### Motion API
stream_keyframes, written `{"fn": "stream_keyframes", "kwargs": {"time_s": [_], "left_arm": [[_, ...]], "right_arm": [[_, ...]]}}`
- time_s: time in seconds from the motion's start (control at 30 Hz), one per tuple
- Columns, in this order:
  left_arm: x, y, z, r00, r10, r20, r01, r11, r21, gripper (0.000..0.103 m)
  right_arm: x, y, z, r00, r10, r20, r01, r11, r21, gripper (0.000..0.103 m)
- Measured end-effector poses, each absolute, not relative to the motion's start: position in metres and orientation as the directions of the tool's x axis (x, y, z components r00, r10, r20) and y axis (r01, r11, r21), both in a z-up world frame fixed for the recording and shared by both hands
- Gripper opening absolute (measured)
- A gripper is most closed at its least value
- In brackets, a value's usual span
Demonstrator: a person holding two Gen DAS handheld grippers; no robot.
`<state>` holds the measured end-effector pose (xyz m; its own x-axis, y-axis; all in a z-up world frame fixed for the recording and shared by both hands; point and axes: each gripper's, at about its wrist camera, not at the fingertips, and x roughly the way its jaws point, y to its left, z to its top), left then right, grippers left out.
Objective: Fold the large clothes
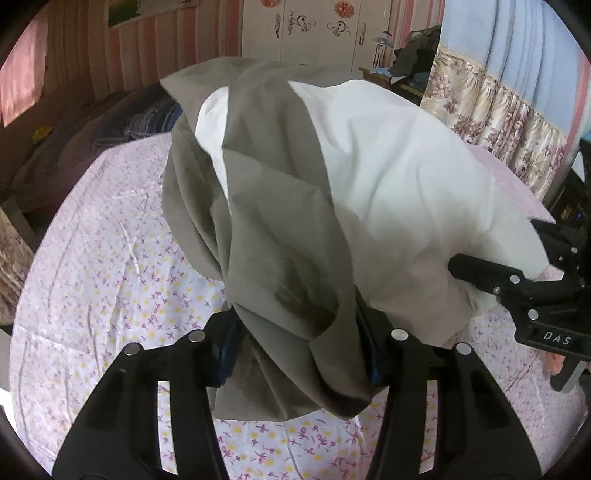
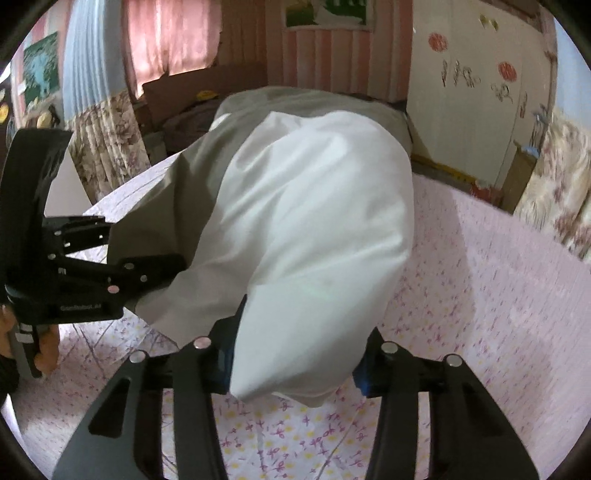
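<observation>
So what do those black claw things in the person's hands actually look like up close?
Each gripper is matte black plastic: the left gripper and the right gripper have two flat, slotted fingers joined by round silver bolt heads, with blue pads on the inner faces. White lettering marks the bodies; on the right one it reads "DAS". No cables show. A dark sleeve edge is barely visible.

Left gripper (image 1: pixel 295 350) clamps a bunched grey fold of the garment (image 1: pixel 280 229), lifted above the floral bedsheet (image 1: pixel 110 266). White part of the garment spreads right, where the right gripper (image 1: pixel 491 277) grips its edge. Wardrobe (image 1: pixel 314 33) and flowered curtain (image 1: pixel 509 122) behind.
</observation>
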<state>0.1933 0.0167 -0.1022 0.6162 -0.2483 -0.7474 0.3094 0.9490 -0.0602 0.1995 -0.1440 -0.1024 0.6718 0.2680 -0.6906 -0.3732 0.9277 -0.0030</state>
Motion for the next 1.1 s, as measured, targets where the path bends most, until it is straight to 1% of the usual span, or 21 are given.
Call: {"fn": "stream_keyframes", "kwargs": {"time_s": [0.07, 0.27, 0.37, 0.47, 0.6, 0.7, 0.77, 0.83, 0.9, 0.93, 0.97, 1.0, 1.03, 1.07, 1.1], "left_arm": [[0.19, 0.014, -0.099, 0.633, -0.227, -0.74, 0.303, 0.952, -0.032, 0.049], [0.185, 0.007, -0.08, 0.694, -0.169, -0.7, 0.257, 0.966, 0.022, 0.043], [0.179, -0.005, -0.065, 0.73, -0.137, -0.669, 0.244, 0.967, 0.068, 0.041], [0.166, -0.022, -0.048, 0.76, -0.133, -0.636, 0.245, 0.965, 0.092, 0.04], [0.146, -0.058, -0.031, 0.77, -0.178, -0.613, 0.293, 0.952, 0.091, 0.039], [0.13, -0.083, -0.024, 0.764, -0.233, -0.602, 0.341, 0.938, 0.069, 0.039], [0.112, -0.101, -0.021, 0.754, -0.283, -0.593, 0.378, 0.925, 0.04, 0.039], [0.095, -0.116, -0.025, 0.729, -0.33, -0.599, 0.415, 0.91, 0.004, 0.041], [0.081, -0.131, -0.041, 0.696, -0.351, -0.627, 0.45, 0.893, -0.001, 0.044], [0.075, -0.14, -0.054, 0.674, -0.348, -0.651, 0.468, 0.884, 0.011, 0.049], [0.07, -0.145, -0.066, 0.659, -0.336, -0.673, 0.474, 0.88, 0.026, 0.058], [0.068, -0.149, -0.079, 0.644, -0.319, -0.695, 0.475, 0.879, 0.038, 0.062], [0.064, -0.149, -0.091, 0.634, -0.307, -0.71, 0.469, 0.882, 0.038, 0.073], [0.063, -0.147, -0.097, 0.636, -0.298, -0.712, 0.452, 0.891, 0.032, 0.089], [0.063, -0.142, -0.101, 0.642, -0.274, -0.716, 0.416, 0.909, 0.026, 0.098]], "right_arm": [[0.199, -0.143, -0.098, 0.685, 0.268, -0.677, -0.387, 0.921, -0.027, 0.042], [0.185, -0.144, -0.075, 0.761, 0.288, -0.582, -0.438, 0.889, -0.134, 0.036], [0.177, -0.153, -0.065, 0.79, 0.29, -0.54, -0.433, 0.887, -0.158, 0.034], [0.157, -0.17, -0.051, 0.83, 0.271, -0.487, -0.409, 0.89, -0.201, 0.033], [0.127, -0.199, -0.036, 0.873, 0.217, -0.437, -0.35, 0.902, -0.252, 0.033], [0.099, -0.235, -0.025, 0.894, 0.169, -0.415, -0.294, 0.921, -0.257, 0.033], [0.083, -0.252, -0.02, 0.9, 0.142, -0.413, -0.264, 0.93, -0.257, 0.033], [0.061, -0.27, -0.022, 0.895, 0.104, -0.433, -0.239, 0.932, -0.271, 0.033], [0.043, -0.284, -0.035, 0.873, 0.069, -0.482, -0.236, 0.926, -0.295, 0.033], [0.039, -0.286, -0.046, 0.85, 0.06, -0.523, -0.25, 0.921, -0.3, 0.034], [0.036, -0.291, -0.056, 0.822, 0.059, -0.566, -0.266, 0.919, -0.291, 0.036], [0.035, -0.296, -0.07, 0.79, 0.072, -0.61, -0.289, 0.919, -0.266, 0.039], [0.032, -0.301, -0.08, 0.773, 0.079, -0.629, -0.298, 0.921, -0.251, 0.04], [0.032, -0.304, -0.085, 0.766, 0.08, -0.638, -0.296, 0.925, -0.238, 0.043], [0.031, -0.311, -0.089, 0.757, 0.093, -0.646, -0.287, 0.936, -0.202, 0.046]]}}
